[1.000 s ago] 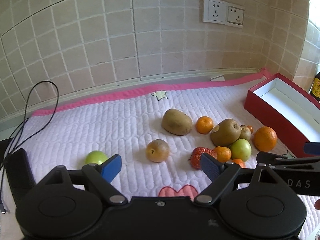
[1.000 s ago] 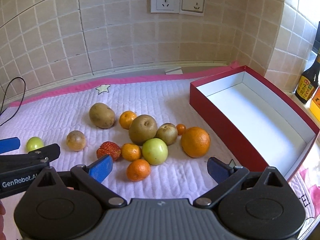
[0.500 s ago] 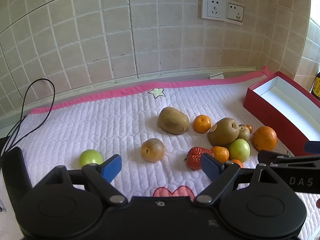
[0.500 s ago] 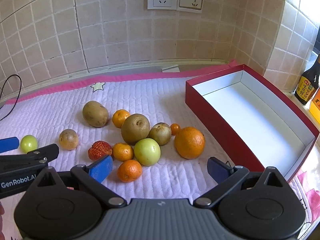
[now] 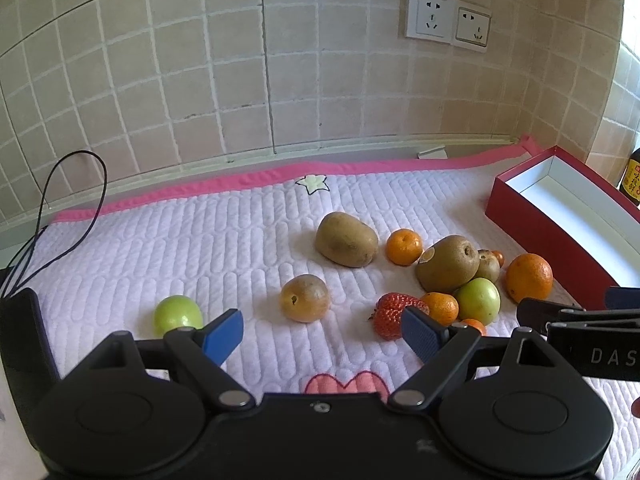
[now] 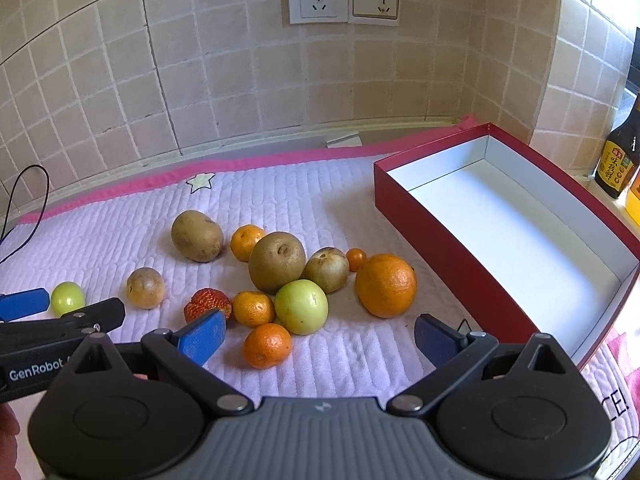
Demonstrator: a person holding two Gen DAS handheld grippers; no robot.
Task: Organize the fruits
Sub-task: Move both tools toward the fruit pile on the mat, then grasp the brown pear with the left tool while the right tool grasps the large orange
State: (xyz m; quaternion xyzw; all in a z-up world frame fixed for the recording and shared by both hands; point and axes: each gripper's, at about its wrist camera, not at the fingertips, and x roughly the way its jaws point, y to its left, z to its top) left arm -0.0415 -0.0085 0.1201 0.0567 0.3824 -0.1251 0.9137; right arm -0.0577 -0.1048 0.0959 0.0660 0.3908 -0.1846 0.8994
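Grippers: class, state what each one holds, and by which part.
Nothing. The left gripper and right gripper both have open jaws above the mat.

A cluster of mixed fruits [image 6: 288, 276] lies on the quilted white mat [image 6: 320, 200], left of the open red cardboard box [image 6: 508, 220]; a small green apple [image 6: 67, 298] sits apart, far left.
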